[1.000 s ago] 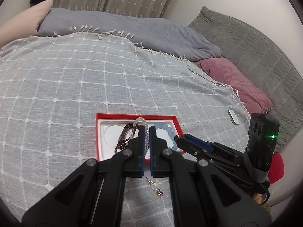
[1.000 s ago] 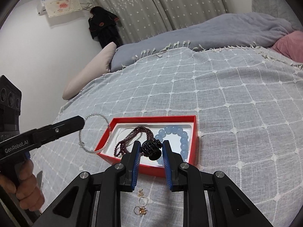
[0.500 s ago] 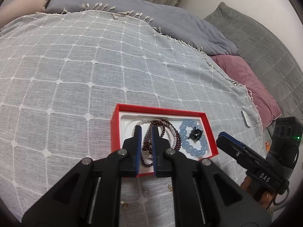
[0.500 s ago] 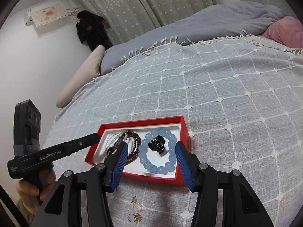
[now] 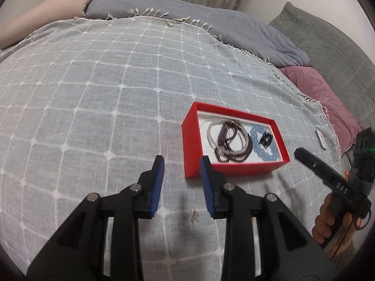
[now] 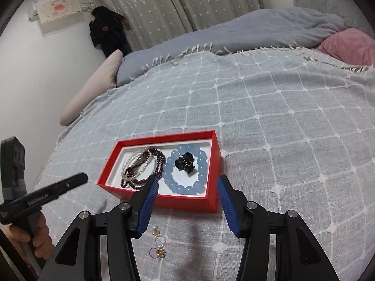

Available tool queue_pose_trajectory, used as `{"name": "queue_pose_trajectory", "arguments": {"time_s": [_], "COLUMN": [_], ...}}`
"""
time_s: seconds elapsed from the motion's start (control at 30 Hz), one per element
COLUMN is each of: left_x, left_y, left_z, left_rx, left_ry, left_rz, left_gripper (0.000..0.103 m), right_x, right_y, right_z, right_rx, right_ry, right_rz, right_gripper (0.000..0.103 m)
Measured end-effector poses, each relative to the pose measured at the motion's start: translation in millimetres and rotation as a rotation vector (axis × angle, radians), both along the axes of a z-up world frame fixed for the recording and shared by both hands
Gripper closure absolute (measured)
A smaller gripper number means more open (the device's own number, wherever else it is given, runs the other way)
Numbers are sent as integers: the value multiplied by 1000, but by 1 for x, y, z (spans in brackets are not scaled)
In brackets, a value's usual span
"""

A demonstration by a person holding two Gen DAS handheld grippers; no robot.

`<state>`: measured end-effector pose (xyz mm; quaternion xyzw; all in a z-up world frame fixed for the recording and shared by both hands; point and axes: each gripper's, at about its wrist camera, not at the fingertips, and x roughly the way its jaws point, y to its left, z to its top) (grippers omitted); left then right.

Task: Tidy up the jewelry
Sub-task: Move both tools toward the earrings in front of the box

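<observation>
A red jewelry box [image 5: 191, 140] [image 6: 213, 205] lies on the bed. It holds a silver bead bracelet [image 5: 211, 130] [image 6: 131, 161], a dark red bead string [image 5: 226, 132] [image 6: 159, 158], a light blue bead bracelet [image 5: 269, 155] [image 6: 185, 189] and a black hair claw [image 5: 266, 138] [image 6: 185, 162]. My left gripper [image 5: 181, 164] is open and empty, just left of the box's near corner. My right gripper [image 6: 186, 185] is open and empty above the box's near wall. Small gold earrings [image 5: 194, 215] [image 6: 158, 242] lie on the blanket in front of the box.
A grey checked blanket [image 5: 93, 93] [image 6: 281, 117] covers the bed. A folded grey duvet [image 5: 187, 16], a beige pillow [image 6: 91, 93], a pink pillow [image 5: 321, 93] and a grey cushion [image 5: 328, 42] lie behind. A small white object [image 5: 320, 138] lies at the blanket's right edge.
The left gripper let the silver bracelet go into the box, opened and drew back to the left. The right gripper dropped the black hair claw onto the blue bracelet and opened wide.
</observation>
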<state>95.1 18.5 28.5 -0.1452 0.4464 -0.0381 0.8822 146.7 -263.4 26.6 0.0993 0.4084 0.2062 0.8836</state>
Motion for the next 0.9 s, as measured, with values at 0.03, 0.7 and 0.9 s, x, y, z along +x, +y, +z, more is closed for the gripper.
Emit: {"name": "queue_pose_trajectory", "arguments": {"time_s": [0.03,0.7,0.9], "left_x": [-6,-34,-33], "left_y": [0,0,-3], "left_z": [0,-19,-26], "left_rx": [-2,-11,1], "left_ry": [4,95,118], "left_rz": [0,0,-8], "left_gripper": [63,53,53], "right_x": [-5,-25,-25], "right_y": [-2,-1,6], "right_z": [4,-9,-16], "right_rx": [-3,-167,-197], "right_ry": [-22,28,49], "right_rz": [-3,-26,-6], "right_gripper": [50,50,50]}}
